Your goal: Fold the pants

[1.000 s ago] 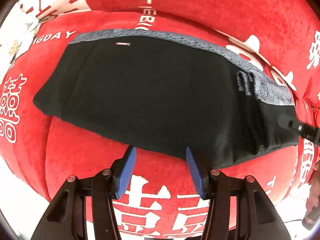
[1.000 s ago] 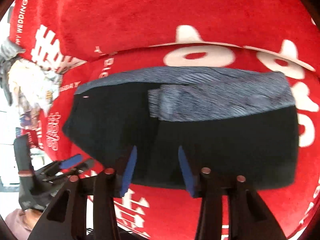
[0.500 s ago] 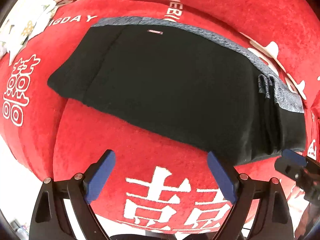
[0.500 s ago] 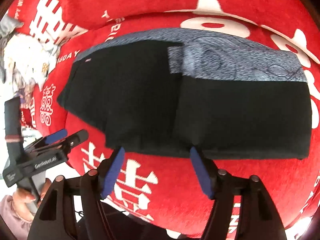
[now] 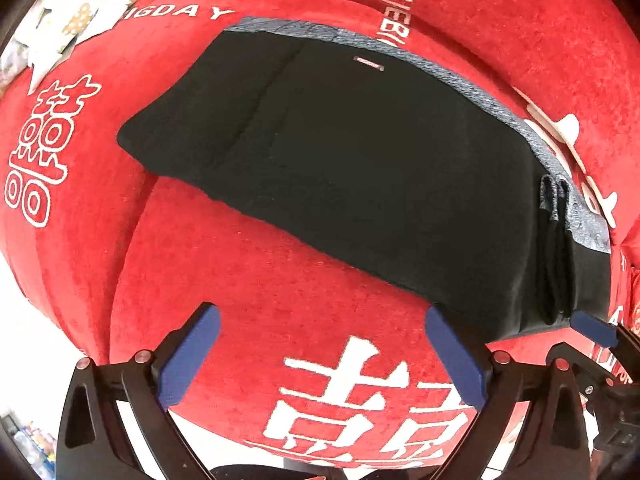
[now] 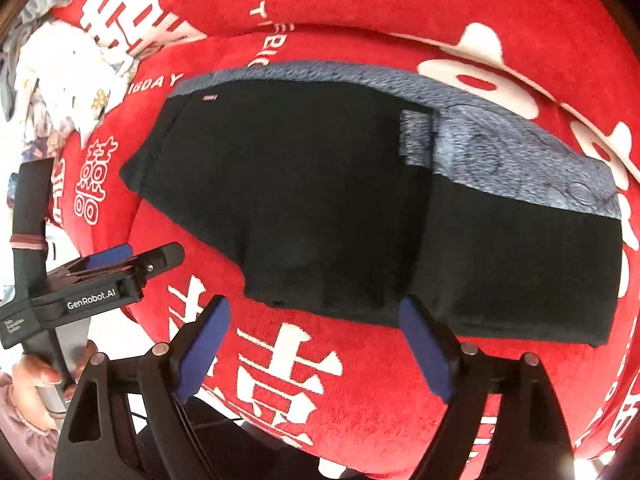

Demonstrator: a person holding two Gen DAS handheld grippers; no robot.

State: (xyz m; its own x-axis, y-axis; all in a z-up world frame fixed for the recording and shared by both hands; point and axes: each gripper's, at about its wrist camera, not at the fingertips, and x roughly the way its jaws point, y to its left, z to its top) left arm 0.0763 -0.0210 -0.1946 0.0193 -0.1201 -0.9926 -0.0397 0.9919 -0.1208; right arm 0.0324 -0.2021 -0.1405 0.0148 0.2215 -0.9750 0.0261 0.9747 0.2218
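on red cushion (image 5: 248, 280): one folded black pants (image 5: 360, 168); left tool (image 5: 320, 352), right tool (image 6: 316, 344) both wide open, empty.

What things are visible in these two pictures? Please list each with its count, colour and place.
pants: one, black with a grey patterned band along the far edge, folded, lying flat on the red cover.
small label: one, pale, on the pants near the grey band.
red cover: one, red plush with white characters and letters, under the pants.
pile of cloth: one heap, white and grey with prints, at the far left beyond the cover.
left gripper: one, black with blue pads, jaws open, empty, near the pants' near edge.
right gripper: one, black with blue pads, jaws open, empty.
hand: one, holding the left gripper's handle.
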